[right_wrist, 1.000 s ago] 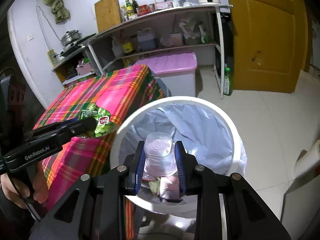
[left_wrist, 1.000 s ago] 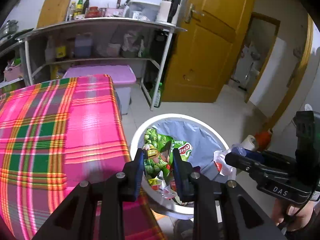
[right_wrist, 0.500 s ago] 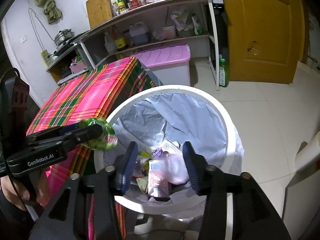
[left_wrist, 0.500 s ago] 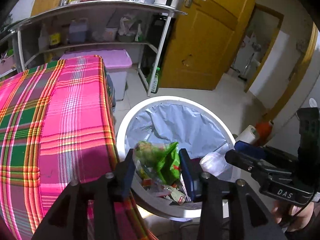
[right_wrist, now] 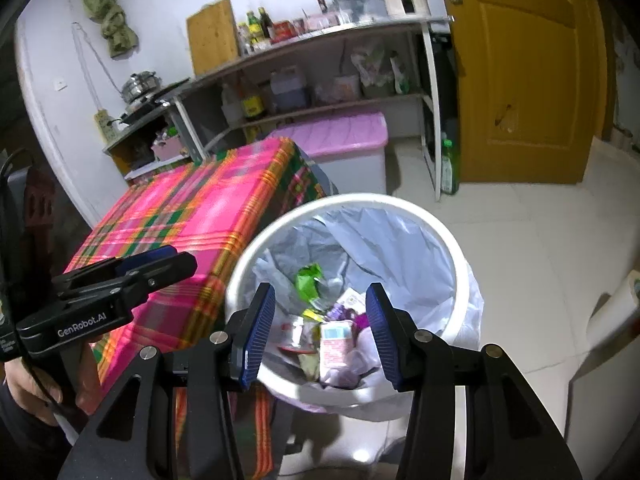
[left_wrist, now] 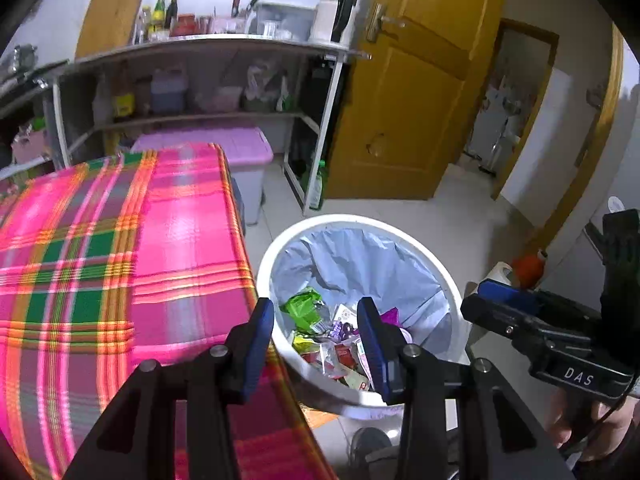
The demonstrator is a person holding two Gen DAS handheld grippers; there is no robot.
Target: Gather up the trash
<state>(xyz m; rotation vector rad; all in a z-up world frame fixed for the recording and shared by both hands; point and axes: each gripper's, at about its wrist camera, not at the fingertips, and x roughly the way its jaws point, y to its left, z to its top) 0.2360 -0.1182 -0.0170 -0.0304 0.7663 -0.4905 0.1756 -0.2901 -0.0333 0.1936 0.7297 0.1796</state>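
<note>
A white trash bin (left_wrist: 360, 220) (right_wrist: 360, 200) with a pale blue liner stands on the floor against the table's corner. Inside lie a crumpled green wrapper (left_wrist: 304, 304) (right_wrist: 308, 276), a pale plastic container with a pink label (right_wrist: 336, 344) and several other wrappers. My left gripper (left_wrist: 316, 316) hangs open over the bin's near left rim, nothing between its blue pads. My right gripper (right_wrist: 320, 300) is open above the bin too, empty. Each shows in the other's view: the right gripper (left_wrist: 474, 300) beside the bin, the left gripper (right_wrist: 184, 260) over the table edge.
A table under a pink plaid cloth (left_wrist: 160, 260) (right_wrist: 192, 216) borders the bin on the left. Behind are a metal shelf unit (left_wrist: 200, 48), a purple-lidded box (right_wrist: 340, 136), a green bottle (right_wrist: 448, 164) and a yellow door (left_wrist: 400, 120). A paper roll (right_wrist: 624, 300) stands on the floor at right.
Both grippers opened and let go: the green wrapper left the left gripper and the plastic container left the right gripper, and both now lie in the bin. Both grippers drew back slightly.
</note>
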